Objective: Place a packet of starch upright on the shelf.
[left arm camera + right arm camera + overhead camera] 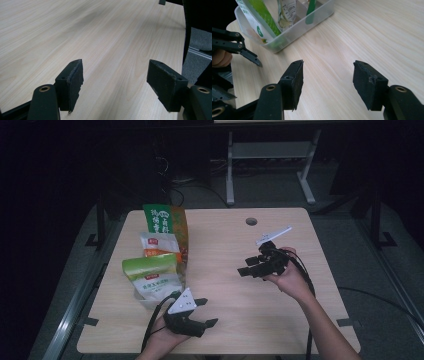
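I have both tongs over the pale wooden worktop [225,265], and neither holds anything. My left tongs [205,312] sit low at the near edge, just in front of the clear plastic bin [294,27]. Their jaws stand wide apart, and in the left gripper view I see bare wood grain between the two black pads, with nothing touching them.

My right tongs [247,267] are out toward the middle-right of the worktop, tipped over so the jaws point left, toward the bin. Their jaws are spread too, with only worktop between them in the right gripper view.

The bin stands at the left side of the worktop, well apart from the right tongs. Snack bags are packed upright in it: a tall dark green bag [159,217] at the far end, a white and orange bag [159,244] in the middle, and a light green and white bag [150,275] nearest me. From the right gripper view I see the bin's near corner and, off to the left, the open jaws of my left tongs [249,56] just beside it.
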Available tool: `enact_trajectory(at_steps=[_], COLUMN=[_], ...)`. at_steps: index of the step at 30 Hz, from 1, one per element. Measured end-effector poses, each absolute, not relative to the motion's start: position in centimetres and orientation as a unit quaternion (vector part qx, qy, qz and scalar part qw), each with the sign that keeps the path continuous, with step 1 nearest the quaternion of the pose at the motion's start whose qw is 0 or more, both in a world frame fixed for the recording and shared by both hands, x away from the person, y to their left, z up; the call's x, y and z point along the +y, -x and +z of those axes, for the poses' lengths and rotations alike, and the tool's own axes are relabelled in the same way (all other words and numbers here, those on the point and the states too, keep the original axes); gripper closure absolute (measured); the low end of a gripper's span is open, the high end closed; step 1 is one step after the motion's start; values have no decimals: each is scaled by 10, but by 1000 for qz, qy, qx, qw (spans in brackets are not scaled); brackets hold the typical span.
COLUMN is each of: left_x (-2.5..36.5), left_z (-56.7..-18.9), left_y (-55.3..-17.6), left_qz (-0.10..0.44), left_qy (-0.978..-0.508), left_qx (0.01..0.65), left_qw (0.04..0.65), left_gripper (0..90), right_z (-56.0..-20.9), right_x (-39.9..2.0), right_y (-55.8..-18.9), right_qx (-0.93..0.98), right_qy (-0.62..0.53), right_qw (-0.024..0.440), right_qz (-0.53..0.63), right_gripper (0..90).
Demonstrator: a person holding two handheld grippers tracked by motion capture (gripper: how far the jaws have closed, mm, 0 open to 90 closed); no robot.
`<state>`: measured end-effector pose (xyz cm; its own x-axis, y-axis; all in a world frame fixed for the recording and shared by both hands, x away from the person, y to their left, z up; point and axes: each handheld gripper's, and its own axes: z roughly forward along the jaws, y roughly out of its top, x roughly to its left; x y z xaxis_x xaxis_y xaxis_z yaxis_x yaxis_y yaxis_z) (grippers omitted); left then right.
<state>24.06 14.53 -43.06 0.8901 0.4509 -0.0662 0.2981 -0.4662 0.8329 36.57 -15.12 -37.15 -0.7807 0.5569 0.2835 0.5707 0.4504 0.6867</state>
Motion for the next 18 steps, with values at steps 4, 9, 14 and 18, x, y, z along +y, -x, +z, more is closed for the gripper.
enact_trajectory(at_steps=[4,9,14,18], left_x=[145,146,145,146], left_z=[-431,-431,-431,-430], left_y=[-241,-241,-241,-241], left_qz=[83,83,81,81], left_qy=[-854,-853,-850,-852], left_qx=[218,220,224,224], left_qw=[465,466,470,467], left_gripper=[292,291,291,291], right_z=[-376,-380,-384,-388], right_x=[-160,-170,-178,-186], right_y=[-362,-358,-353,-349], right_qx=[-848,-843,-843,-839], right_qy=[339,350,354,362], right_qw=[8,10,12,11], right_qz=[-406,-408,-406,-406], right_gripper=[404,398,394,394])
